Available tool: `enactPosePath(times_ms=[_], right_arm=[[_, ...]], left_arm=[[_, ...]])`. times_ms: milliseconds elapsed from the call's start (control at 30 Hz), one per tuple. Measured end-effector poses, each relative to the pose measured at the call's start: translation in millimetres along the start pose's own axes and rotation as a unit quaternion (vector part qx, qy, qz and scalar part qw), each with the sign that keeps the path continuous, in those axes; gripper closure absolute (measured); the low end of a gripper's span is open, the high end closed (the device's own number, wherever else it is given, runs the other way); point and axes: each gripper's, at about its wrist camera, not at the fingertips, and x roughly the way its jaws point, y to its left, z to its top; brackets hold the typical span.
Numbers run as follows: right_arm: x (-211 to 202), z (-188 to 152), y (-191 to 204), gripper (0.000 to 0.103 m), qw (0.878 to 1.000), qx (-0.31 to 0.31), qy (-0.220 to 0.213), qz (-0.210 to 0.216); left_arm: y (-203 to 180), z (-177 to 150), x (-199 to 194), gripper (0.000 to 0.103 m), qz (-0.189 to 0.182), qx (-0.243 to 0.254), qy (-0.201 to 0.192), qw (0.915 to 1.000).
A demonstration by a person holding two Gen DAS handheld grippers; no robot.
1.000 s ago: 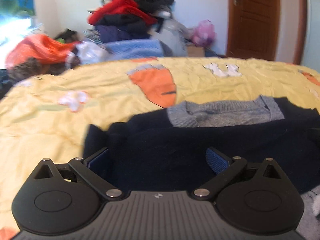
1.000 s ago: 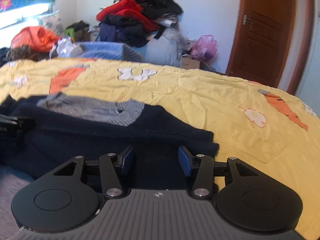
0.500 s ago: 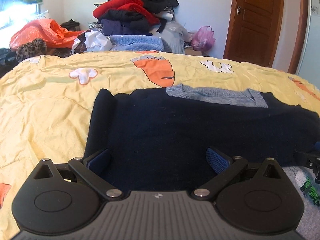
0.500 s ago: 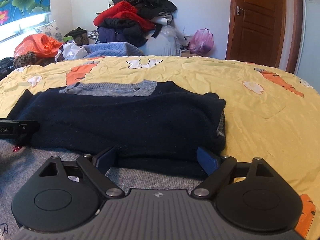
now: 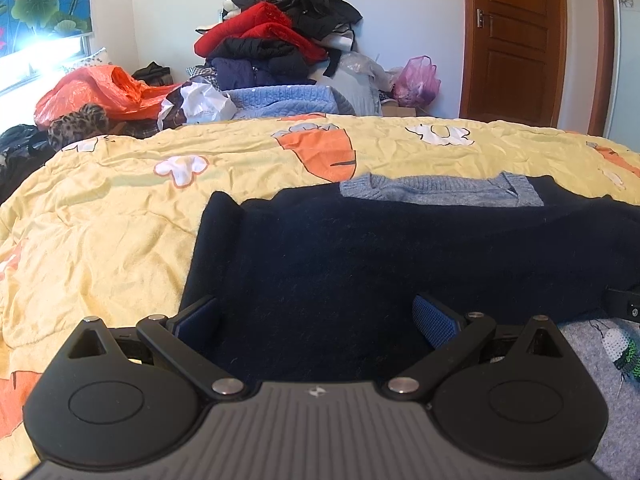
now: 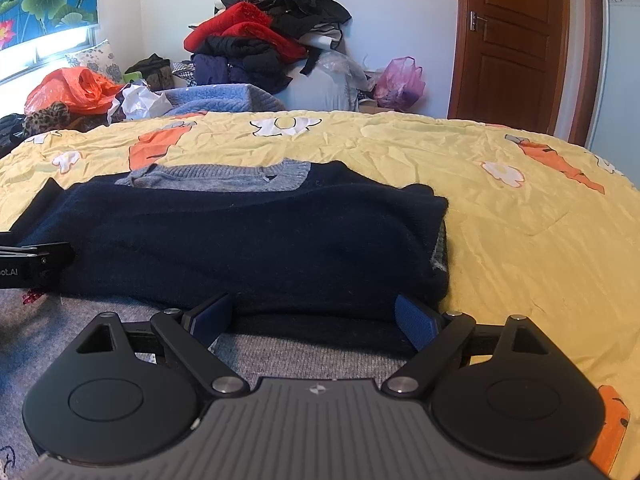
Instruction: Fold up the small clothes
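The left gripper (image 5: pixel 316 320) has its jaws spread wide and holds nothing; the navy sweater (image 5: pixel 380 248) lies flat on the yellow bedspread (image 5: pixel 100 232) just ahead of them. The right gripper (image 6: pixel 312 318) is equally wide and empty, the sweater's near fold (image 6: pixel 320 312) between its pads (image 6: pixel 414 320).

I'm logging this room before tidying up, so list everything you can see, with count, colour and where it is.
Sweater: one, navy sleeves folded over a grey body, lying on the bed just ahead of both grippers.
Bedspread: one, yellow with orange carrots and white flowers, covering the bed.
Clothes pile: one heap, red, black and navy, against the far wall.
Blue knit: one, light blue, beyond the bed's far edge.
Orange bag: one, far left near the window.
Pink bag: one, beside the door.
Door: one, brown wood, shut, far right.
Left gripper: black, blue pads, open over the sweater.
Right gripper: black, blue pads, open at the folded edge.
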Motion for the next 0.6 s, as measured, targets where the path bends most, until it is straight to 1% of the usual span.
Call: enactPosePath(times_ms=[67, 167, 200, 333, 400, 467, 500, 567, 600], right_arm=[[0, 0, 0, 0.013, 1.0, 0.0, 0.0, 0.0], [0, 0, 0, 0.012, 1.0, 0.001, 0.001, 0.001], [0, 0, 0, 0.012, 1.0, 0.001, 0.001, 0.002], [2, -1, 1, 0.009, 1.0, -0.001, 0.003, 0.004], [2, -1, 2, 0.008, 1.0, 0.0, 0.004, 0.007], [2, -1, 1, 0.008, 1.0, -0.001, 0.005, 0.007], [2, -1, 1, 0.008, 1.0, 0.0, 0.004, 0.007], [2, 0, 2, 0.008, 1.0, -0.001, 0.005, 0.006], [2, -1, 2, 0.008, 1.0, -0.001, 0.005, 0.006]], left_arm=[[-1, -1, -1, 0.0, 0.003, 0.004, -0.002, 1.0], [-1, -2, -9, 0.0, -0.001, 0.014, 0.004, 0.9999], [0, -3, -16, 0.0, -0.008, 0.015, 0.004, 0.9999], [7, -17, -41, 0.0, -0.055, 0.004, 0.009, 0.9984], [5, -24, -45, 0.0, -0.056, 0.01, 0.01, 0.9983], [1, -30, -38, 0.0, -0.053, 0.019, 0.027, 0.9981], [0, -29, -34, 0.0, -0.052, 0.017, 0.036, 0.9978], [2, -27, -31, 0.0, -0.048, 0.004, 0.034, 0.9983], [3, -27, -28, 0.0, -0.046, 0.0, 0.04, 0.9982]])
